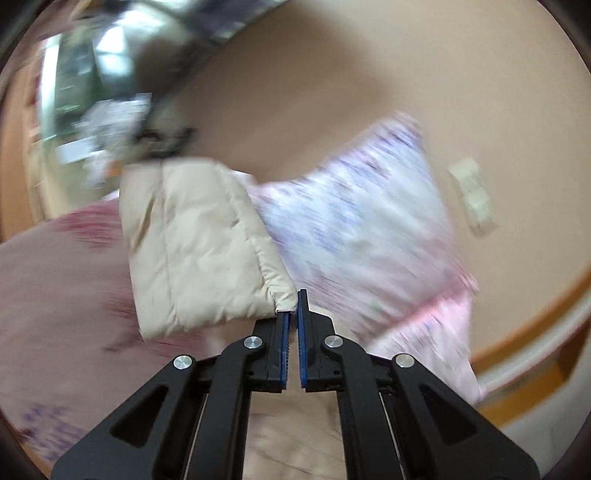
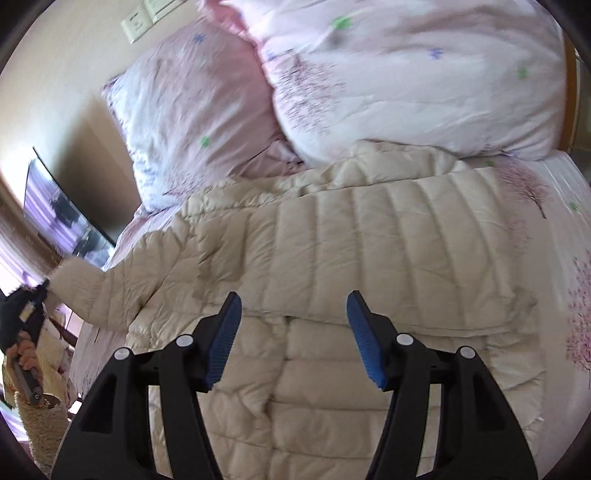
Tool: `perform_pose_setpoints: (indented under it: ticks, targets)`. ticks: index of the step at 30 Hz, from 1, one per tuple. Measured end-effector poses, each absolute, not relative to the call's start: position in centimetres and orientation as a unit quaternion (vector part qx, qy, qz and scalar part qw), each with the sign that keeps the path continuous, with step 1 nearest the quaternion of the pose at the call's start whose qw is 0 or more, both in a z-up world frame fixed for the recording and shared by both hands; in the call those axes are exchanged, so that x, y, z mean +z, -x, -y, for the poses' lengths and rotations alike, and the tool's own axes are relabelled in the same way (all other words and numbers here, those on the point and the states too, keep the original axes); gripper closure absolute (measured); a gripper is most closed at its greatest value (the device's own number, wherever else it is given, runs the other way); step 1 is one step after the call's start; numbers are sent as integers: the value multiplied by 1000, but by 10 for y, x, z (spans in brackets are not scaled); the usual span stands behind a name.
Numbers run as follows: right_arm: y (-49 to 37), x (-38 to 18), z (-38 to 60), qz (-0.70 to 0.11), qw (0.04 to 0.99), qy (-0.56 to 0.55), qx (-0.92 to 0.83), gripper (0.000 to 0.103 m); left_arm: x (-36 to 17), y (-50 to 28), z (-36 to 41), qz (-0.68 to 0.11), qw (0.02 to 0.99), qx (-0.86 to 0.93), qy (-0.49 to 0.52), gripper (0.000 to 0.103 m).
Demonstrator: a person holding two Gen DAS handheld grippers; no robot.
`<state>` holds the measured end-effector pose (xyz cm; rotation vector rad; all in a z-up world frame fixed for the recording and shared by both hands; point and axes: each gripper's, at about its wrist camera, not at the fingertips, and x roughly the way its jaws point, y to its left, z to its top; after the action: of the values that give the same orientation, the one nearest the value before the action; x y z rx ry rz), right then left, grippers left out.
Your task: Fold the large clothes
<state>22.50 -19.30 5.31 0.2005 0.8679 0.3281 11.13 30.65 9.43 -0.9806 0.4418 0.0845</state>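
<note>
A cream quilted puffer jacket (image 2: pixel 332 258) lies spread on the bed, its body below the pillows. My left gripper (image 1: pixel 292 314) is shut on the cuff of the jacket's sleeve (image 1: pixel 192 243) and holds it lifted. In the right wrist view the left gripper (image 2: pixel 26 314) shows at the far left, gripping the stretched sleeve end (image 2: pixel 85 288). My right gripper (image 2: pixel 293 339) is open and empty, hovering over the jacket's lower body.
Two pink floral pillows (image 2: pixel 199 110) (image 2: pixel 406 74) lie at the head of the bed on a pink floral sheet (image 2: pixel 561 295). A wall switch plate (image 2: pixel 138 20) is above them. A dark screen (image 2: pixel 62 214) hangs at the left. The left wrist view is motion blurred.
</note>
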Motion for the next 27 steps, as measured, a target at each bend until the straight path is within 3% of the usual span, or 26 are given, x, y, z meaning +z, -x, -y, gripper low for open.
perform_pose_setpoints:
  ticks: [5,10,23,24,26,27]
  targets:
    - [-224,50,224,-413,893,-115,138,43,122,-160,-213,-242,880,-73,401,101]
    - [-224,44,244,-416,892,-127,124,43,113,-196,-128,-288,879,-146,350,101]
    - [-227,36,265,-415,893,-139,105,43,18,-239,7,-473,823,-199,243,99]
    - [-227,38,261,-415,894,-131,110,43,12,-238,9,-486,810,-212,251,97]
    - [-225,40,251,-413,895,-117,122,43,9,-229,1,-496,792,-232,270,77]
    - [-224,41,246,-412,895,-109,131,43,12,-222,-6,-490,792,-237,275,56]
